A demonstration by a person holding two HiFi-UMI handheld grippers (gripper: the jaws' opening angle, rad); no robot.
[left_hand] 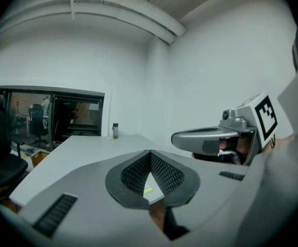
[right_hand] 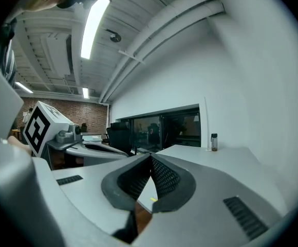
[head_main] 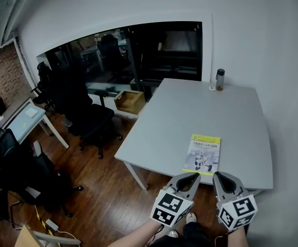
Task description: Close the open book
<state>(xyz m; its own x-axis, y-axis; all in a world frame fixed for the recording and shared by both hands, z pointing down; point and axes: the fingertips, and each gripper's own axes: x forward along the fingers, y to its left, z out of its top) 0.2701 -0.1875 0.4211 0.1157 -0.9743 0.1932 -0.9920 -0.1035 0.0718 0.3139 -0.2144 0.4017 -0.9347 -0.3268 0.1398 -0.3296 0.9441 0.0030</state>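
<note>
Holding both grippers side by side at the near edge of the table (head_main: 190,107), you have the left gripper (head_main: 194,177) and the right gripper (head_main: 218,175) pointing out across the top. The book (head_main: 203,154) lies flat and closed, cover up, yellow band at its far end. It sits close to the table's near edge, just beyond both sets of tips. In the head view the left tips line up with the book's near left corner and the right tips with its near right corner. Neither gripper touches it.

Left gripper: jaws together, tips meeting, nothing between them. Right gripper: same, jaws together and empty. Each gripper view shows the other gripper alongside, marker cube up.

Counts:
- one book
- two grippers
- one grey table
- one dark-capped bottle (head_main: 220,80), upright at the far edge of the table, well apart from the book
- one open cardboard box (head_main: 129,101) on the floor past the table's left side
- several black office chairs (head_main: 87,118) on the wood floor to the left, exact number hard to tell
</note>
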